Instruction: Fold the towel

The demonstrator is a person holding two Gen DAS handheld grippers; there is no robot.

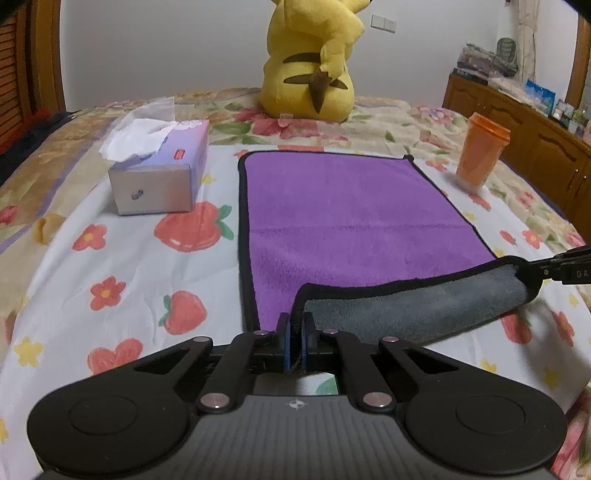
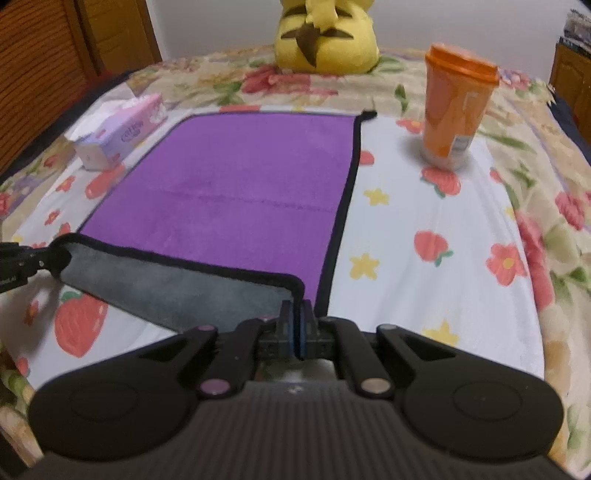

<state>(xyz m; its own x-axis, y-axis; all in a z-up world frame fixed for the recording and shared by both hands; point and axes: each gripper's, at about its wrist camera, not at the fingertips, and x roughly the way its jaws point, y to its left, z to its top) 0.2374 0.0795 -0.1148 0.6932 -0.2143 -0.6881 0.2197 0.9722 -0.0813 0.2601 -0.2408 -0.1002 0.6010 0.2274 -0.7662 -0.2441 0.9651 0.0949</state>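
Observation:
A purple towel (image 1: 340, 210) with black trim and a grey underside lies flat on the bed; it also shows in the right wrist view (image 2: 236, 192). Its near edge is lifted and turned over, showing a grey strip (image 1: 413, 306) (image 2: 177, 288). My left gripper (image 1: 295, 325) is shut on the near left corner. My right gripper (image 2: 296, 314) is shut on the near right corner; it shows at the right edge of the left wrist view (image 1: 532, 273). The left gripper shows at the left edge of the right wrist view (image 2: 48, 258).
A tissue box (image 1: 162, 173) (image 2: 118, 133) stands left of the towel. An orange lidded cup (image 1: 480, 155) (image 2: 454, 107) stands to its right. A yellow plush toy (image 1: 314, 70) (image 2: 325, 33) sits behind it. A wooden cabinet (image 1: 524, 140) lines the right wall.

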